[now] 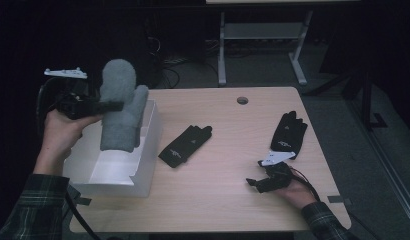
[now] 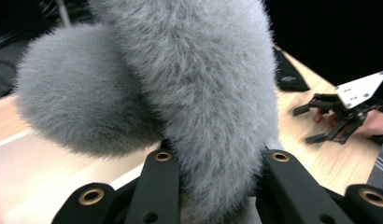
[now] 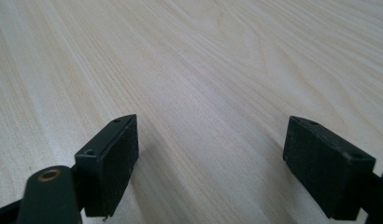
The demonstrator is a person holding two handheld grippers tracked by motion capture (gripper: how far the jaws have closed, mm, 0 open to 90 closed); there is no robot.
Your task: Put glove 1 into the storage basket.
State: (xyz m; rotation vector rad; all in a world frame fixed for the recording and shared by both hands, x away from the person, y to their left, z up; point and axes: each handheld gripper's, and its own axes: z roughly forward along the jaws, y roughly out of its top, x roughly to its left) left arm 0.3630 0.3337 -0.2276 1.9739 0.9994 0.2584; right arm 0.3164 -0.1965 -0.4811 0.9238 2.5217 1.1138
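A fluffy grey mitten hangs upright above the open white box at the table's left, with my left gripper shut on its middle. In the left gripper view the mitten's fur bulges out between the two black jaws of the left gripper. One black glove lies flat right of the box. A second black glove lies at the right. Just below it my right gripper rests on the wooden table, open, its pads wide apart over bare wood.
A round cable hole sits near the table's far edge. Behind the table stands a grey desk frame on a dark floor. The right gripper and a black glove show far off in the left gripper view.
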